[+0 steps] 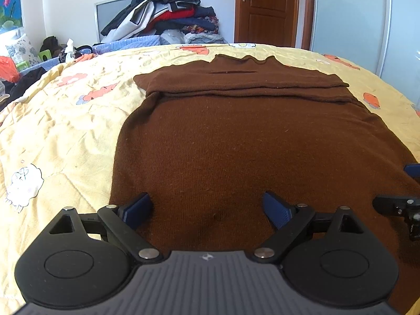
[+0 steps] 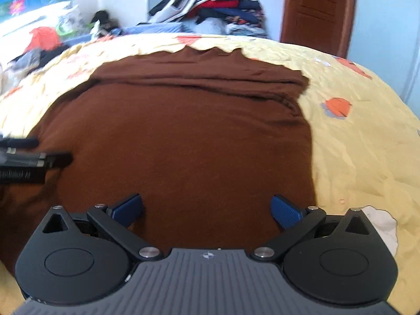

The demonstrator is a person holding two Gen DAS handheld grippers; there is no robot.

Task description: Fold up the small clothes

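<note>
Left tongs (image 1: 207, 210): spread wide, nothing between the pads, hovering over the near hem of the sweater (image 1: 249, 144); I see only brown knit in the gap.
Right tongs (image 2: 207, 211): likewise spread as wide as they go and empty, over the near hem toward the sweater's right edge; this view is slightly blurred.
Sweater: brown, lying flat on the yellow quilt (image 1: 65, 120) of the bed, collar at the far end, both sleeves already laid across the chest in a band near the collar.
Stage: I judge the sleeve folds done and the bottom-to-top fold still to come, since the body lies full length.
Handling: soft, limp knit, light for its size; it should drape and sag between two grips and will not hold a crease by itself. Slightly fuzzy, so I expect the pads to bite well without slipping.
Where to grip: the two near hem corners, one per tongs, pinching both layers together so the back does not lag behind.
Risk: catching the quilt along with the hem, since both are soft and lie flush; also dragging the folded sleeves askew if I lift unevenly.
Background: clothes pile (image 1: 168, 10) and door (image 1: 267, 8), well apart from the work.
</note>
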